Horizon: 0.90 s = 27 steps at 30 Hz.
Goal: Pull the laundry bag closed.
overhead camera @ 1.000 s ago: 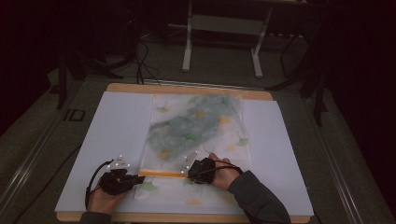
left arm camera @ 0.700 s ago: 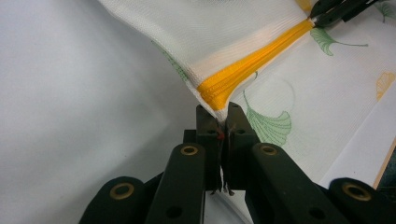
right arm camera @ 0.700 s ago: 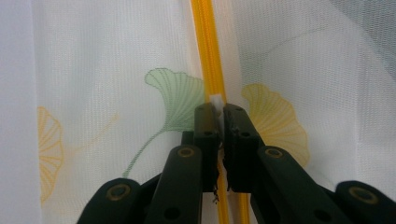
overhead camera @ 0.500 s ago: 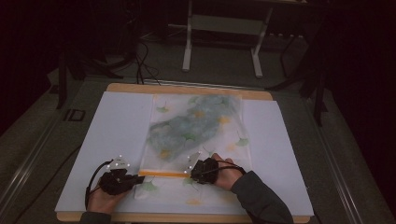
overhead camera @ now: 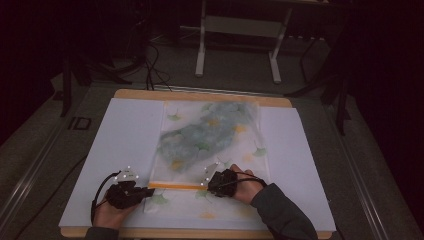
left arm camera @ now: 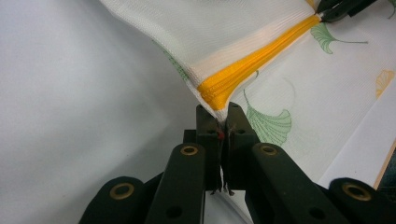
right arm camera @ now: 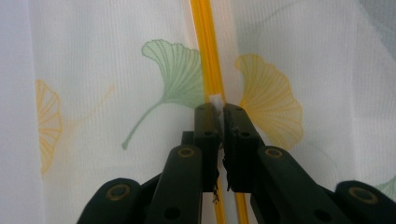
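A mesh laundry bag [overhead camera: 210, 145] printed with ginkgo leaves lies flat on the white-covered table [overhead camera: 125, 130], a little right of centre, its far edge near the table's far edge and its orange zipper [overhead camera: 175, 185] running parallel to the near edge. The left gripper [overhead camera: 150, 190] is pinched tight on the bag's corner at the zipper's left end, as its own camera shows, with the orange tape [left arm camera: 243, 74] caught between closed jaws and the mesh lifted slightly into a peak. The right gripper [overhead camera: 206, 186] is closed on what looks like the small white zipper pull [right arm camera: 215, 100] at the other end of the visible zipper line. The bag appears light, thin and limp, a soft net that would likely wrinkle and slide on the smooth table cover unless one end is anchored; the stitched zipper tape and corner seam look like the firmest places to hold, while the open mesh could snag. A darker bundle [overhead camera: 200, 135] inside gives the middle some bulk. The bag's long axis runs from the near edge to the far edge, with the zippered mouth facing the person.
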Available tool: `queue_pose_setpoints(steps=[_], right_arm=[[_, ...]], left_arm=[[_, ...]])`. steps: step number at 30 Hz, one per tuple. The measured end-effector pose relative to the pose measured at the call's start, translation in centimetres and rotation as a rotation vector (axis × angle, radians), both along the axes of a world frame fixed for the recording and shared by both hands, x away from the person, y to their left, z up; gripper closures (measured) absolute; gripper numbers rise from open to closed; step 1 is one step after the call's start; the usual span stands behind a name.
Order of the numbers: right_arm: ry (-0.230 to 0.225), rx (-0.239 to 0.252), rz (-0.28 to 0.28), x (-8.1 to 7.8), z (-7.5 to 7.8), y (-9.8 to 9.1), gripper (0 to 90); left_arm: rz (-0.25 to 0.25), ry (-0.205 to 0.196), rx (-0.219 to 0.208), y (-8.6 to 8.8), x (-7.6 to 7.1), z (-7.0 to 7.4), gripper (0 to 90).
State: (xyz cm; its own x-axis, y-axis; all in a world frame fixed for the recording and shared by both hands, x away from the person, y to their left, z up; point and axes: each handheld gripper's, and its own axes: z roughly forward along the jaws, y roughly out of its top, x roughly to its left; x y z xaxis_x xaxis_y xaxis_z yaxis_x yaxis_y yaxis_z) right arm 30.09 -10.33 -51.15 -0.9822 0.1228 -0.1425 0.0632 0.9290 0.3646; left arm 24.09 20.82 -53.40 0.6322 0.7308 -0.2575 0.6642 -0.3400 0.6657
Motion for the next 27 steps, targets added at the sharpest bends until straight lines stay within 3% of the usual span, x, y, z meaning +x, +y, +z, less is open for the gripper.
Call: queue_pose_setpoints(steps=[27], right_arm=[[-0.003, -0.013, -0.035, 0.1, 0.1, -2.6, 84.9]], left_arm=[[0.006, 0.002, -0.001, 0.0, 0.0, 0.0, 87.3]])
